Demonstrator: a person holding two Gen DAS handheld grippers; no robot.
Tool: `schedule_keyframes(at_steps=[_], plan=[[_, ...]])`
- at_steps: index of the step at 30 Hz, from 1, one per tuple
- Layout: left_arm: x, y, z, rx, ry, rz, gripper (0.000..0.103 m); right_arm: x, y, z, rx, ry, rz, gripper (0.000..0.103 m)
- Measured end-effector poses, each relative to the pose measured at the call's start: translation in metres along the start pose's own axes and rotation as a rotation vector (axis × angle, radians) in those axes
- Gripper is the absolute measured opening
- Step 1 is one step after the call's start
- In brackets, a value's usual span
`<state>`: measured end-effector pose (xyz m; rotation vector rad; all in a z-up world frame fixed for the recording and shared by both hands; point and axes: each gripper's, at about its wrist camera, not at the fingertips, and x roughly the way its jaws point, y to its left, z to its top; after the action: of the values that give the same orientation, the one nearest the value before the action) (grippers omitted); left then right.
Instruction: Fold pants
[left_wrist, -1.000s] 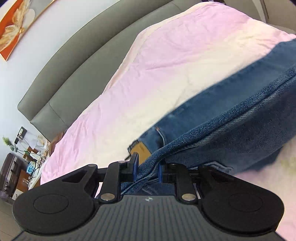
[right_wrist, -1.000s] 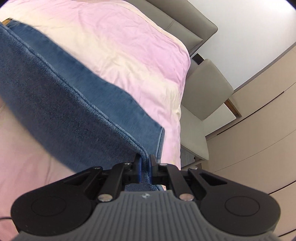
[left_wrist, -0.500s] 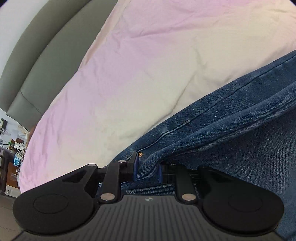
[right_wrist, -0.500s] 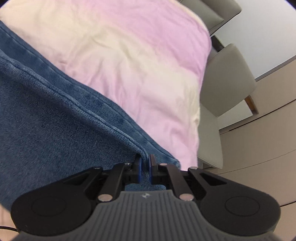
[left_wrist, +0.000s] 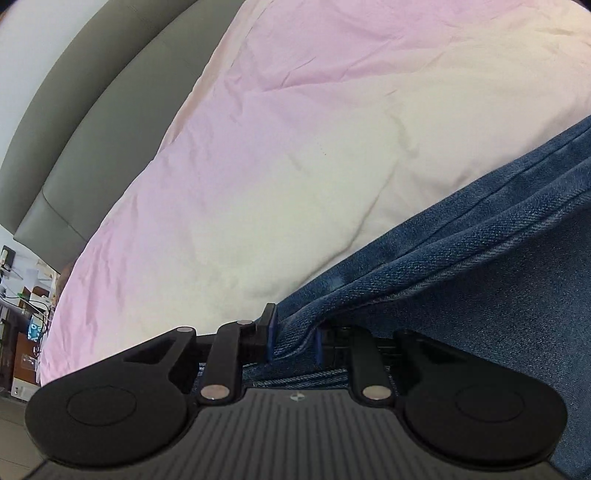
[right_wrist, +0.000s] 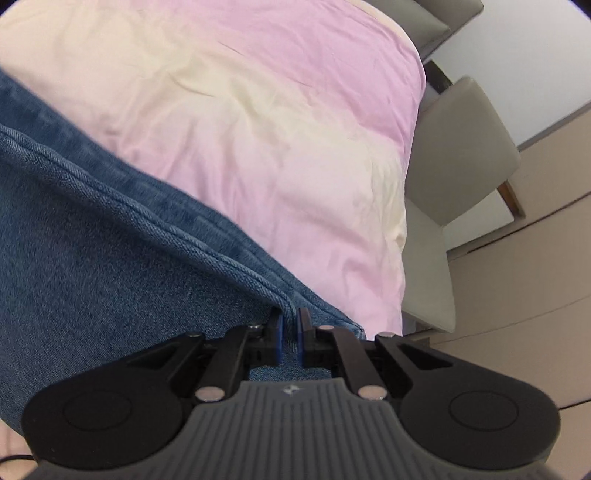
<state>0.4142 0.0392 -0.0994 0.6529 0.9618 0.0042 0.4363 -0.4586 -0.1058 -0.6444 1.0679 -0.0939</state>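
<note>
Pink-and-cream bedsheet (left_wrist: 295, 166) under everything. Your left gripper (left_wrist: 293, 338) pinches a thick bunched seam of the jeans (left_wrist: 480, 280); your right gripper (right_wrist: 290, 338), nearly closed, clamps their thin edge. Denim lies folded on the sheet.

Coarse blue denim pants (left_wrist: 480, 295), creased matt cotton sheet (left_wrist: 295, 147) – smooth grey upholstered headboard (left_wrist: 92, 129)
</note>
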Motion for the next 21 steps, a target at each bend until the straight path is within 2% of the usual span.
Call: schedule_keyframes(at_steps=[6, 8, 12, 15, 16, 17, 18, 19, 21], plan=[[0.049, -0.016, 0.016, -0.002, 0.043, 0.011, 0.024, 0.045, 0.017, 0.011, 0.002, 0.070, 0.004, 0.001], [0.054, -0.013, 0.011, -0.033, 0.033, 0.004, 0.029, 0.051, 0.017, 0.010, 0.033, 0.068, 0.015, 0.001], [0.054, -0.010, 0.012, -0.032, 0.029, -0.009, 0.033, 0.060, 0.019, 0.012, 0.060, 0.073, 0.018, 0.004], [0.055, 0.001, 0.018, -0.029, 0.046, -0.012, 0.044, 0.057, 0.014, 0.013, 0.080, 0.072, 0.010, 0.007], [0.052, 0.000, 0.021, -0.042, 0.045, -0.003, 0.062, 0.055, 0.010, 0.013, 0.093, 0.069, 0.008, 0.010], [0.047, 0.006, 0.021, -0.069, 0.033, 0.009, 0.081, 0.051, 0.007, 0.014, 0.099, 0.062, -0.004, 0.020], [0.042, 0.011, 0.023, -0.111, 0.004, 0.014, 0.084, 0.046, 0.004, 0.015, 0.100, 0.044, -0.036, 0.034], [0.038, 0.020, 0.026, -0.154, -0.005, 0.010, 0.084, 0.041, 0.001, 0.016, 0.104, 0.025, -0.071, 0.039], [0.029, 0.033, 0.027, -0.219, 0.001, 0.002, 0.084, 0.032, -0.009, 0.020, 0.146, 0.015, -0.086, 0.041]])
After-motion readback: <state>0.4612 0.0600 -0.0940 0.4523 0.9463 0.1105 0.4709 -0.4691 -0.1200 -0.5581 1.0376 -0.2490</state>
